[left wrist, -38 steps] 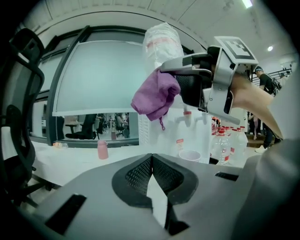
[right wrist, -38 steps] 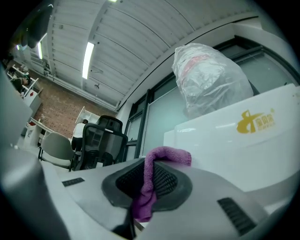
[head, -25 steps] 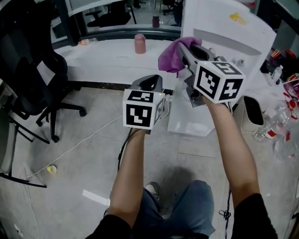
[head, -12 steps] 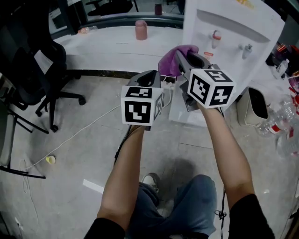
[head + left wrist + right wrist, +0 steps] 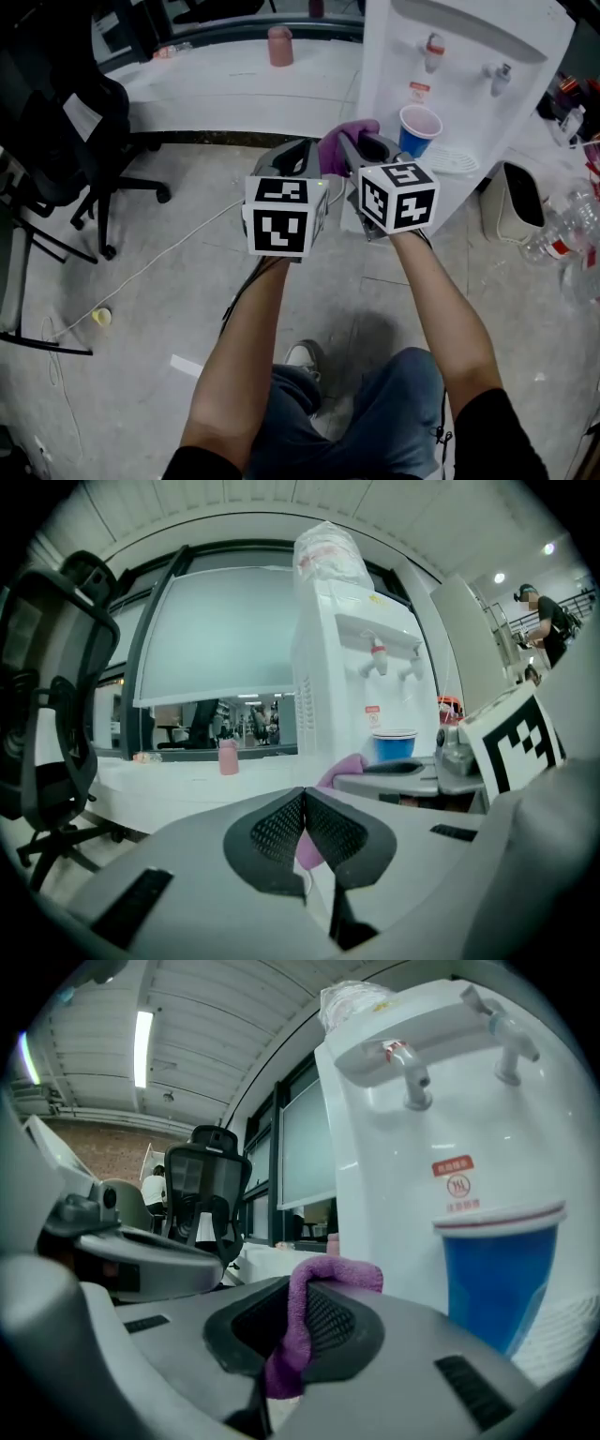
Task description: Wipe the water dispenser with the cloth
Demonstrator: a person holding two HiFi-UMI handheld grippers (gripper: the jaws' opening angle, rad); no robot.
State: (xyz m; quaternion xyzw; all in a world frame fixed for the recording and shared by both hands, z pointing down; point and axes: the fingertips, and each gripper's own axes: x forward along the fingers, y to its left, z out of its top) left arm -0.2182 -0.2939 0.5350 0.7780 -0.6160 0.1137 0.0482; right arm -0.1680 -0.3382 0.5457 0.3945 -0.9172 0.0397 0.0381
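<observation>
Clamping the cloth (image 5: 342, 1274), the right tongs (image 5: 300, 1312) cover its middle.

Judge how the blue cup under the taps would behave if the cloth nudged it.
The blue cup looks thin and disposable, so probably light and easily shoved. Narrower at its base, on the ribbed drip tray, it may tip rather than slide.

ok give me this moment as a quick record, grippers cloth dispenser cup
left gripper: shut, empty
right gripper: shut on cloth
cloth: purple, pinched between the right jaws, draped over one
dispenser: white, ahead of both grippers; cloth seems short of it
cup: blue, under the taps
</observation>
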